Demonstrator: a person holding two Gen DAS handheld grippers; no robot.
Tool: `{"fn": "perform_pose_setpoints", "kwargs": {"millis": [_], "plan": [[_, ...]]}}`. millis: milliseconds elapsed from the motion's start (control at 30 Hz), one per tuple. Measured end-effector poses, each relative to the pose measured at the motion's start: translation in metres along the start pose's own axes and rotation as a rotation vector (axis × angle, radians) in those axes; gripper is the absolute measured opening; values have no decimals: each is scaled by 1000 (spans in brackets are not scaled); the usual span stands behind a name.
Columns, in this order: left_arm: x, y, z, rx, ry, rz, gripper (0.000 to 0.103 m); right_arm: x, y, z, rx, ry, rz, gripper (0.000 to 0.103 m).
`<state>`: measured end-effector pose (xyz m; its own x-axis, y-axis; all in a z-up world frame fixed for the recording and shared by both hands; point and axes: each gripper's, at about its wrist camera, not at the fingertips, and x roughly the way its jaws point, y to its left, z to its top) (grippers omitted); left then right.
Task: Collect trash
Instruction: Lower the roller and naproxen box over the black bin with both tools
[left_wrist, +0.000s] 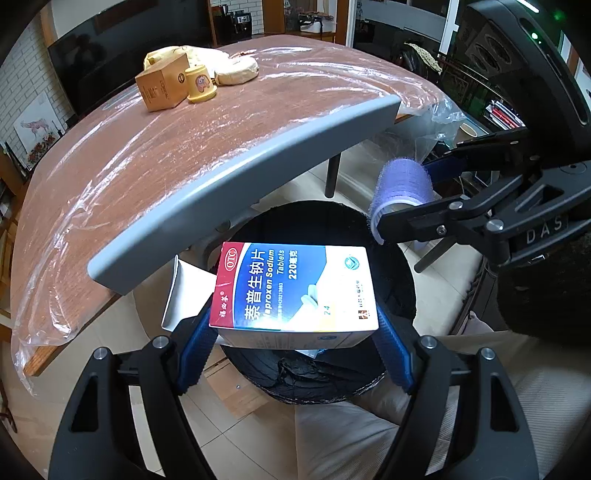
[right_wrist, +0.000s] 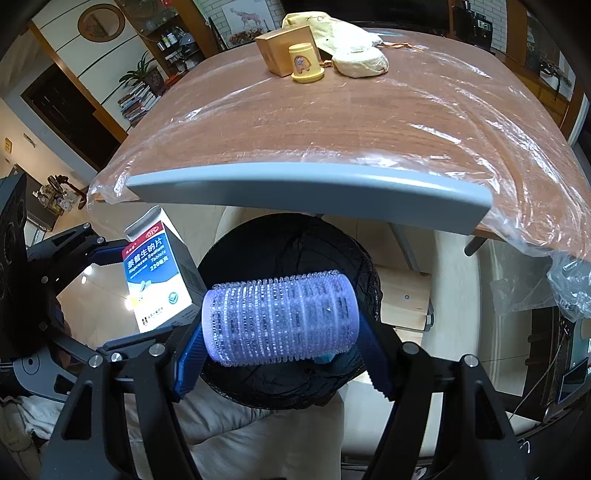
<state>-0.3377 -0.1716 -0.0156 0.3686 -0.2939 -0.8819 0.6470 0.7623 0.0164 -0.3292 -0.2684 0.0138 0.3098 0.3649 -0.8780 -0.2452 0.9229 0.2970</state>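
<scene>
My left gripper (left_wrist: 295, 332) is shut on a white, blue and red medicine box (left_wrist: 295, 288) with an open flap, held over the black-lined trash bin (left_wrist: 399, 280) below the table edge. My right gripper (right_wrist: 280, 350) is shut on a purple hair roller (right_wrist: 280, 317), also held above the bin (right_wrist: 295, 251). In the left wrist view the roller (left_wrist: 402, 188) and right gripper (left_wrist: 406, 199) are at the right, over the bin's far rim. In the right wrist view the box (right_wrist: 155, 280) and left gripper (right_wrist: 122, 295) are at the left.
The brown table (left_wrist: 184, 155) has a grey edge and a clear plastic cover. At its far end stand a cardboard box (left_wrist: 162, 86), a yellow cup (left_wrist: 199, 85) and a cream pouch (left_wrist: 236, 72). Pale cushions (right_wrist: 258, 443) lie around the bin.
</scene>
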Motion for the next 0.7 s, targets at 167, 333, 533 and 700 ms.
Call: {"fn": "perform_pose_setpoints", "kwargs": {"millis": [167,333,533,700], "plan": [[8,3,0,-3,17,9,78,9,1,1,-14,17,-3,70],[15,7,-3,-7,34,16,78,18,0,1,-22,32,-6,71],[25,9,-7,-6,52,20,78,30,-2,0,-27,51,-14,71],[33,10,-9,1,66,26,78,43,-1,1,-30,71,-25,71]]}}
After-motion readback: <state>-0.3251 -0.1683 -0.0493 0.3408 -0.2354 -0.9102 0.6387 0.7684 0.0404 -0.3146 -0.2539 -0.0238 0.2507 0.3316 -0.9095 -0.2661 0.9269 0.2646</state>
